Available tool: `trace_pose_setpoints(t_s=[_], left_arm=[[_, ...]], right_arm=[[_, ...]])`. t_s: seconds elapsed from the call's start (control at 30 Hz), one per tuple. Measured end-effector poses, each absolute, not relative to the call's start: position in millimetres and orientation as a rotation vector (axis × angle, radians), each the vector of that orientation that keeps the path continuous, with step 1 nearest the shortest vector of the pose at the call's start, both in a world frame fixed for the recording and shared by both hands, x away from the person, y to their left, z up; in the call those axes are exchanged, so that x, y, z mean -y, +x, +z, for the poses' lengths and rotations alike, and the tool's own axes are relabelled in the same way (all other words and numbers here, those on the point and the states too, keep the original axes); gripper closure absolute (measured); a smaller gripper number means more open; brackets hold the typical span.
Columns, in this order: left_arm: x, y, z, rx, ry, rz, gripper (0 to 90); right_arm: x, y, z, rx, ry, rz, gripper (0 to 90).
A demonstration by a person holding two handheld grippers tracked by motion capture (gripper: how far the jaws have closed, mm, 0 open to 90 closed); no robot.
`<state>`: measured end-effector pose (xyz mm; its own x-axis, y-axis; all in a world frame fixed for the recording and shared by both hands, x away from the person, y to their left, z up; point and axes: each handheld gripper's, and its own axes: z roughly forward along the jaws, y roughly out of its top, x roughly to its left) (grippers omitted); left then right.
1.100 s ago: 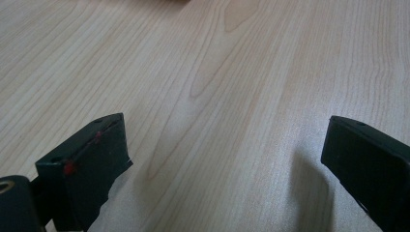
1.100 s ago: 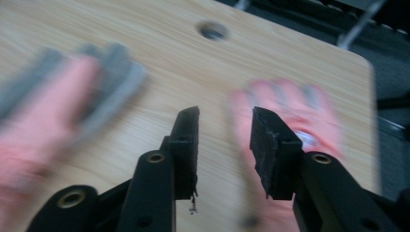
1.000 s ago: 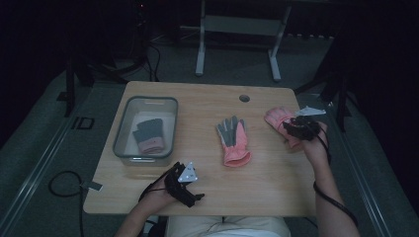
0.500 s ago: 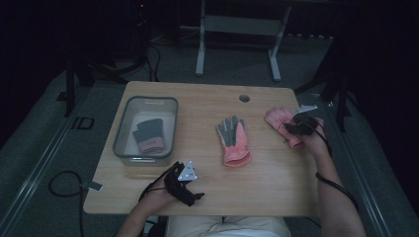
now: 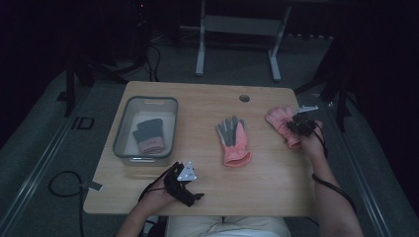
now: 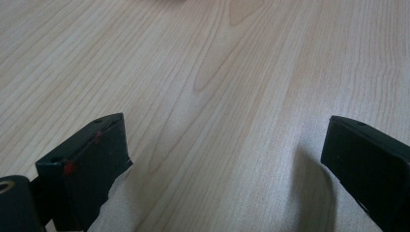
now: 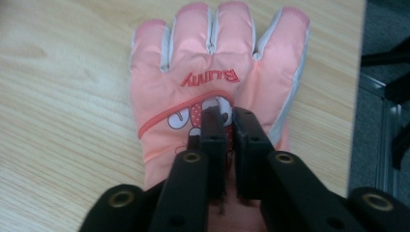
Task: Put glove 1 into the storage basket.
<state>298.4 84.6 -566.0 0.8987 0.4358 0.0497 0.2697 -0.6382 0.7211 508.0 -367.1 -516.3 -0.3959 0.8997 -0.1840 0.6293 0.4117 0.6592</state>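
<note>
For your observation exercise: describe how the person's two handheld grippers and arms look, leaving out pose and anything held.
Both grippers are black. The left gripper carries a grey three-cornered plate on top; its blocky jaws bear small red marks. The right gripper has narrow jaws on arms with brass-coloured rivets. A black cable trails from each. Both forearms are bare.

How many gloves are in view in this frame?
3. One pink glove lies near the table's right edge, pinched by the right gripper. One grey-palmed pink glove lies mid-table. One dark glove lies in the clear bin; it may hide another.

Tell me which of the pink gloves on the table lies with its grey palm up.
The middle glove, lying free. The glove at the right edge shows its pink printed back, pinched by the right gripper.
</note>
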Motion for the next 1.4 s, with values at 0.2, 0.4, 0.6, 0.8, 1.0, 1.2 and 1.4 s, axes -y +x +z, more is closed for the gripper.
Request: trace_pose_setpoints(t_s=[0.2, 0.4, 0.6, 0.8, 1.0, 1.2, 1.4], left_arm=[[-84, 298, -566, -0.498, 2.294, 0.282, 2.5], [-84, 298, -565, -0.495, 2.296, 0.286, 2.5], [-84, 297, -564, -0.49, 2.296, 0.288, 2.5], [-84, 297, -564, -0.484, 2.292, 0.288, 2.5], [-84, 297, -564, -0.481, 2.293, 0.291, 2.5], [-84, 297, -564, -0.477, 2.295, 0.293, 2.5], [-83, 296, -564, -0.468, 2.302, 0.298, 2.5]], right_arm=[[363, 496, -496, -2.07, 1.378, 0.753, 87.0], [340, 460, -464, -1.94, 1.466, 0.845, 87.1], [327, 433, -455, -1.869, 1.541, 0.881, 87.2], [313, 398, -448, -1.817, 1.57, 0.933, 87.4], [313, 380, -453, -1.783, 1.603, 0.926, 87.4], [311, 377, -473, -1.777, 1.656, 0.905, 87.3], [304, 384, -497, -1.796, 1.694, 0.863, 87.3]])
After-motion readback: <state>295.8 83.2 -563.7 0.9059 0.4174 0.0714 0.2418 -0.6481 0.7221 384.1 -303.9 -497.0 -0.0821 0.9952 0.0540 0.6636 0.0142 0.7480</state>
